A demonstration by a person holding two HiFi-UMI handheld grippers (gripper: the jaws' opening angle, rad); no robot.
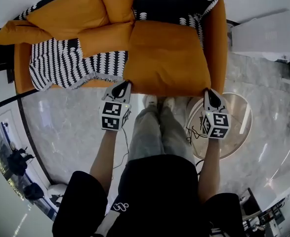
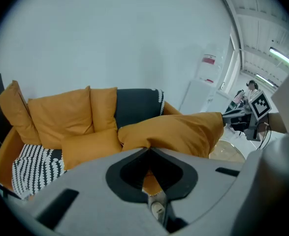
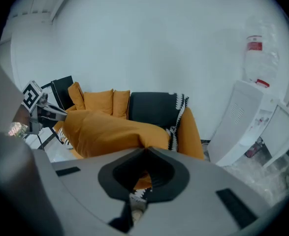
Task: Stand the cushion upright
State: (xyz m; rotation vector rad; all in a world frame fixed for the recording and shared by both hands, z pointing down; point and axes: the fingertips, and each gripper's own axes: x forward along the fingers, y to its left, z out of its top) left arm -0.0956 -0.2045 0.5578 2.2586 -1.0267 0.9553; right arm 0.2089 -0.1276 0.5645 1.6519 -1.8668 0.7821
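Cushion: large, orange, lying over the right half of the sofa seat, with its long axis along the front edge.
Left gripper: clamped on the near left corner.
Right gripper: clamped on the near right corner.
Bearing: the cushion stretches away from both grippers toward the backrest; neither hand is nearer.
Likely next: raise the near edge.

Black short-sleeved top with a small white logo, pale grey trousers, white shoes; the left gripper and right gripper each bear black fingers and a cube of black-and-white square markers
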